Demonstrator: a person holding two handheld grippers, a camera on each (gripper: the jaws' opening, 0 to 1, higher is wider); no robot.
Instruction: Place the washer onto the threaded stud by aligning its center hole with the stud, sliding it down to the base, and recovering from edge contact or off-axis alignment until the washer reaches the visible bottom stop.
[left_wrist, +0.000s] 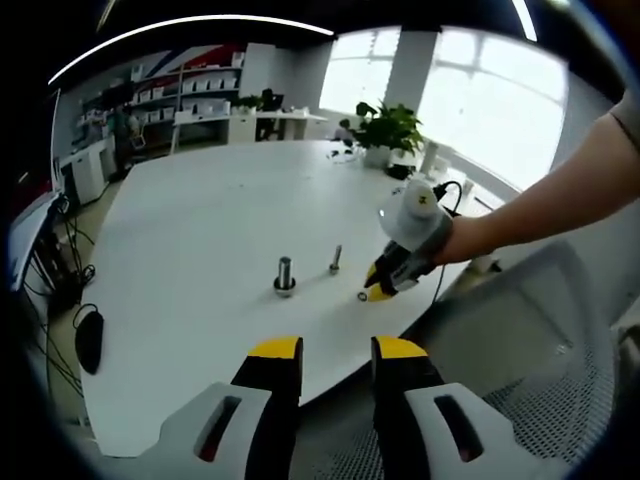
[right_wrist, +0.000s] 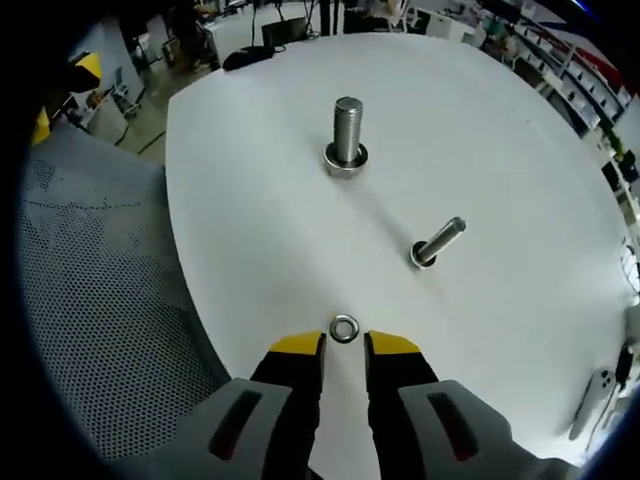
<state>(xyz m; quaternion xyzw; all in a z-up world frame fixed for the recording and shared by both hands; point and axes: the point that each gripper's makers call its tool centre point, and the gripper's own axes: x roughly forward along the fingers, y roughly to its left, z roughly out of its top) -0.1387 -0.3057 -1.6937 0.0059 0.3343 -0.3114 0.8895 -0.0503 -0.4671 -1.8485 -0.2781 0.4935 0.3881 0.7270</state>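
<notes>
On the white bench in the left gripper view, a thick stud and a thinner stud stand apart, while the left gripper, its jaws apart, hangs off the near edge and the right gripper reaches toward a small washer. From the right gripper view, the washer lies flat just beyond the right gripper, whose jaws stand slightly apart and grasp nothing.

No legible txt, labels or nos. anywhere in either view.
</notes>
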